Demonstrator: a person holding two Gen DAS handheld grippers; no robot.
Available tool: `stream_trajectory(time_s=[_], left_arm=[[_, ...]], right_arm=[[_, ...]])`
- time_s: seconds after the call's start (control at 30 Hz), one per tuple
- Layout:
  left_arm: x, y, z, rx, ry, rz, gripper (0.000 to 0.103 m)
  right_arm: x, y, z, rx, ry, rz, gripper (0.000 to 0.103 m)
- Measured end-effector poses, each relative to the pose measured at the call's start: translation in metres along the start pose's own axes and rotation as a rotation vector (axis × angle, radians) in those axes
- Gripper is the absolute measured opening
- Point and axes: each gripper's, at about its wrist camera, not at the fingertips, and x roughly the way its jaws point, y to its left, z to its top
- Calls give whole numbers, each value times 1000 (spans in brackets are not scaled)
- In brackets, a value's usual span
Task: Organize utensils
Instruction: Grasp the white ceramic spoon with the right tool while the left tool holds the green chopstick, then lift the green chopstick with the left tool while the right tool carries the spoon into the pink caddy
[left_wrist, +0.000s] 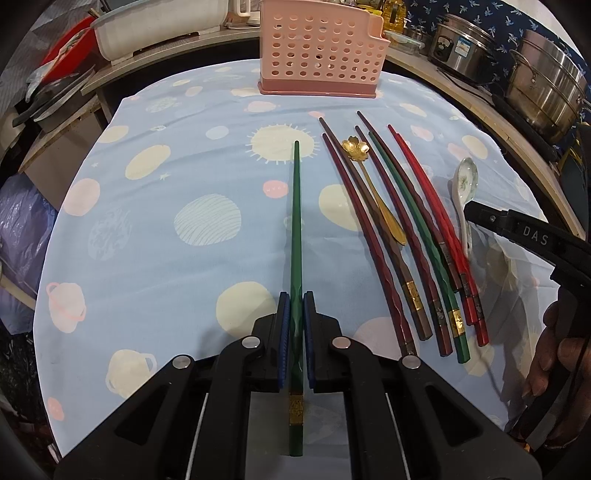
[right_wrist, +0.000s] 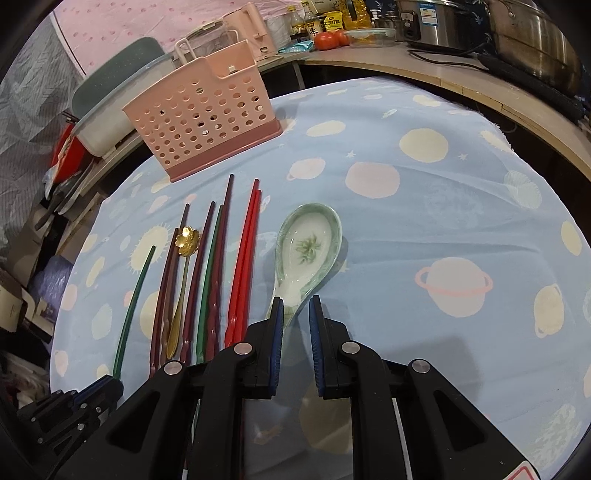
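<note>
Pinching a light, stiff, slick green chopstick near its thick end with the left hand-held gripper, and spreading the right hand-held gripper around the handle of the breakable spoon (both lying on the table).

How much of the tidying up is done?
Nothing is put away yet: no utensil shows in the pink basket. In hand: the left gripper pinches one green chopstick; the right gripper, open, straddles the ceramic spoon handle. Left: the other chopsticks and the gold spoon.
</note>
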Motion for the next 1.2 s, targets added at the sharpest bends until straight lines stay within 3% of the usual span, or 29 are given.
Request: stream_trajectory(time_s=[0.43,0.57,0.87,1.2], left_arm=[[0,1,1,-7,-5,-9,7],[1,2,1,-10,-8,-16,7],[-6,7,-6,-17,9,-49,7],[-26,11,-37,-29,22,-65,9]], right_arm=[[9,16,-2,-33,9,11,15],[7,13,-4,-26,5,11,11],[-20,-1,-13,8,-19,4,8],[-48,-12,-36,31,-33,-4,8]])
